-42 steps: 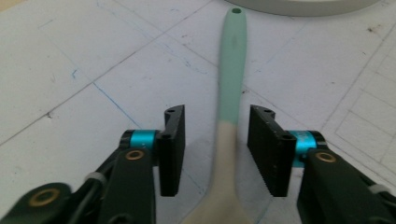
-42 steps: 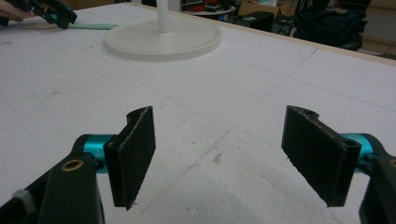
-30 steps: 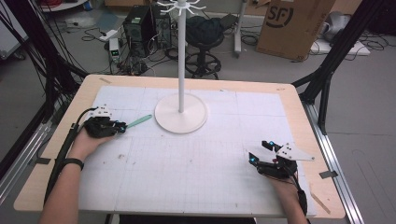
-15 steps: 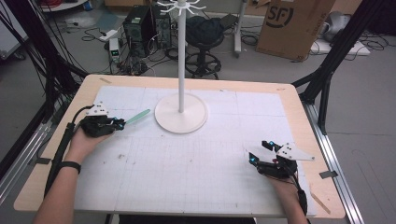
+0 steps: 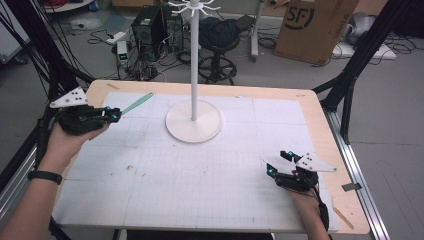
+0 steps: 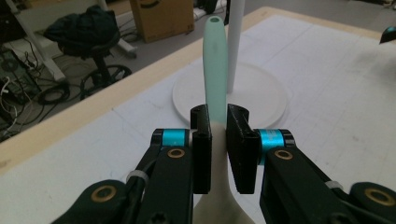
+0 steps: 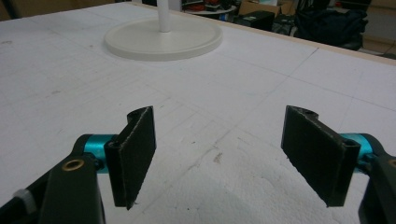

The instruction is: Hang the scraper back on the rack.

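Nearest, the left gripper [image 6: 215,140] clamps a mint spatula [image 6: 214,65], lifted off the table, handle pointing straight ahead at the white stand [image 6: 235,44] just beyond; the right gripper [image 7: 219,154] rests wide open, well apart.

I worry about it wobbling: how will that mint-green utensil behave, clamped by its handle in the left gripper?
The mint-green utensil probably stays stiff: its long handle juts straight out past the left gripper without drooping. It looks slim, so likely light. The smooth handle might pivot or slip between the flat pads, since they clamp only a short stretch.
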Available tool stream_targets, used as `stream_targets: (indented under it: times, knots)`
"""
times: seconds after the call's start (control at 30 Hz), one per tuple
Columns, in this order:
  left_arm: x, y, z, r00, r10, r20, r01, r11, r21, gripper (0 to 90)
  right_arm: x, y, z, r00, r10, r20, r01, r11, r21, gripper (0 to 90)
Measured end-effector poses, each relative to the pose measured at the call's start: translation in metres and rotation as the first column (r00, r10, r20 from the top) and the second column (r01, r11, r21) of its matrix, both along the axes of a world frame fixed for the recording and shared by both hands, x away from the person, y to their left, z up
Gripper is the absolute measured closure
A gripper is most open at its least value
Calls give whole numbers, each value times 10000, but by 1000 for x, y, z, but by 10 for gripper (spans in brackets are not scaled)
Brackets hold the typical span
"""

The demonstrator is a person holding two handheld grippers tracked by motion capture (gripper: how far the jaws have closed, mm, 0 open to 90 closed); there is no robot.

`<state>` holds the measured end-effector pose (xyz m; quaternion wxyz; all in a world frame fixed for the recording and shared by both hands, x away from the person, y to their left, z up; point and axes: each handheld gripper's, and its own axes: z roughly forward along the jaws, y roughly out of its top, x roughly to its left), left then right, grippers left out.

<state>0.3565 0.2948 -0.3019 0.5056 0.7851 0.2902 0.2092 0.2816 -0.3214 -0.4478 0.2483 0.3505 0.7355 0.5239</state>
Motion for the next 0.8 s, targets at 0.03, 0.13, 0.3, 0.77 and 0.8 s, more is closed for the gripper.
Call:
stream_targets:
  times: [0.03,0.13,0.3,0.77,0.8]
  knots:
    - [-2,-2,9,10000,-55,60,55,10000,-20,806,0,0,0,10000,9,7,-9,10000,-9,255]
    - [-4,-6,23,9998,-144,130,147,9996,-241,807,0,0,0,10000,6,4,-6,10000,5,255]
    - [-8,-17,58,9979,-468,452,497,9965,-669,807,0,0,0,10000,9,1,-9,10000,4,255]
    - [-2,-39,116,9928,-809,889,902,9902,-1063,806,0,0,0,10000,51,32,-51,10000,-10,255]
    - [-1,-40,119,9923,-854,895,950,9895,-1092,806,0,0,0,10000,51,32,-51,10000,-10,255]
